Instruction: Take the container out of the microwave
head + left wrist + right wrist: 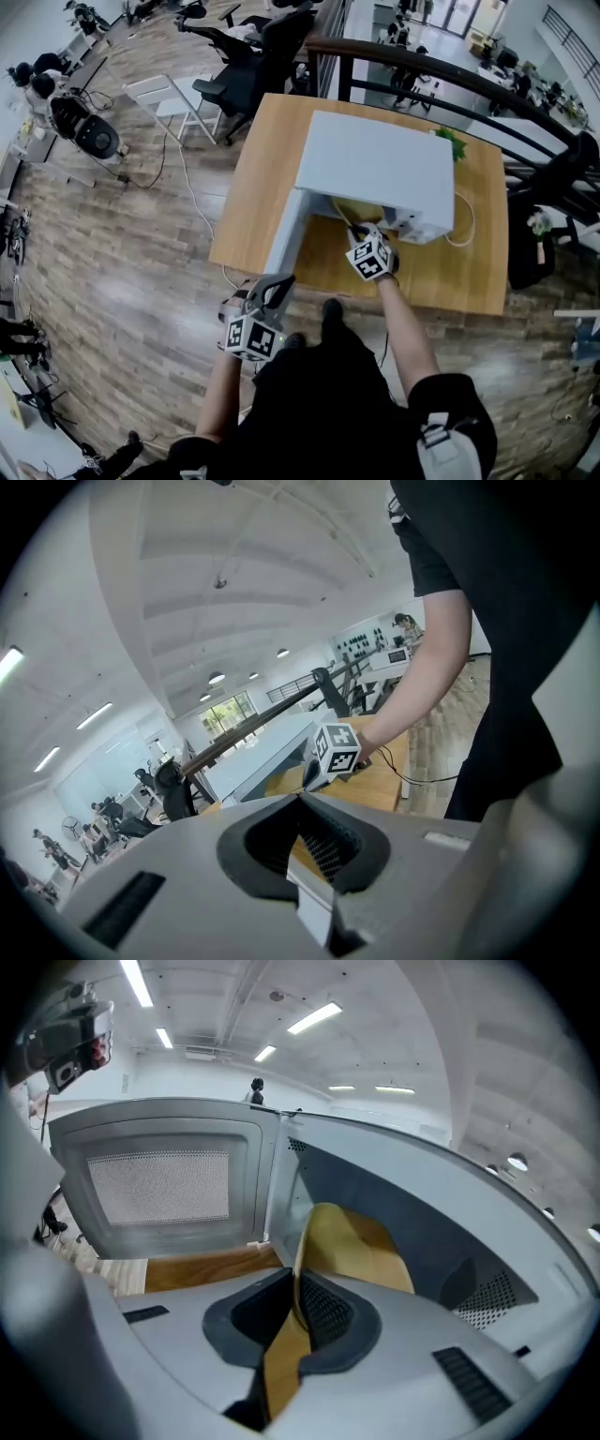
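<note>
L gripper (279, 281) hung off the table's (272, 159) front edge, over the floor near the front-left corner. Its own view showed the jaws clenched together w/ nothing between them (300, 797). It was well apart from the microwave (375, 164).

The door (284, 234) stood swung open to the left, its free edge reaching toward the table's front edge. Seen from inside, its mesh window (159, 1185) faced the cavity.

The microwave, a white box, sat about mid-table w/ its opening toward the front edge.

The container (361, 1251), yellow, sat at the mouth of the cavity, right by the door hinge side. In the head view only a sliver of it (354, 210) showed under the microwave's top.

R gripper (361, 232) reached into the opening from the front edge. Its jaws were closed on the container's near rim (298, 1274), the yellow wall pinched edge-on between the pads and running down through the gap.
</note>
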Demonstrator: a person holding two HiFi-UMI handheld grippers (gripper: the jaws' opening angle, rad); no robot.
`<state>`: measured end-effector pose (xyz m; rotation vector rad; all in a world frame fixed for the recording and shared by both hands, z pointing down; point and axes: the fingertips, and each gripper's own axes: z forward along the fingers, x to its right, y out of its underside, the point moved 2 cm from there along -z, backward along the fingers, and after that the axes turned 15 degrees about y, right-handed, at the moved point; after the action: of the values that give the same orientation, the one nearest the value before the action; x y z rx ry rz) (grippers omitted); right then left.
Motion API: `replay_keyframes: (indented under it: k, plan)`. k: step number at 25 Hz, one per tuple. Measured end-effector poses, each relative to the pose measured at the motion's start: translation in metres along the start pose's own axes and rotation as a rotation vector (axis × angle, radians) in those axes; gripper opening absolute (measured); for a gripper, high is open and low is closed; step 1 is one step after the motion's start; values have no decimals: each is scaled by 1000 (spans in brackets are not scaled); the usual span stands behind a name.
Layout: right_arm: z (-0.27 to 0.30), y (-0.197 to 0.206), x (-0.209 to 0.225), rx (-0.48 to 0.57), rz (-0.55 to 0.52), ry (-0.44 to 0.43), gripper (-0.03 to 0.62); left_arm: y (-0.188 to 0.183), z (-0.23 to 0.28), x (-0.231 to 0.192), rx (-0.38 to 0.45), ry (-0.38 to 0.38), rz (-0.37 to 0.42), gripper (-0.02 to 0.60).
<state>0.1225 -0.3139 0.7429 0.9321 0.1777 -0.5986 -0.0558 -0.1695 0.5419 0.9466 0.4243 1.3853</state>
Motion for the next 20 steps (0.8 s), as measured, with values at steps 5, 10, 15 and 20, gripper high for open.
replay_keyframes:
  k: [5,10,15,20]
  plan:
    - [-38,6,-18,-29,21,44,26,9,-23,12,40,43,41,2]
    - [-77,20,-41,-59,30,90,26,17,-51,28,77,74,58,2]
    - [-112,29,-69,-74,35,135,26,34,-74,43,75,97,75,2]
    - [-139,35,-98,-76,27,149,26,41,-91,60,90,109,105,2]
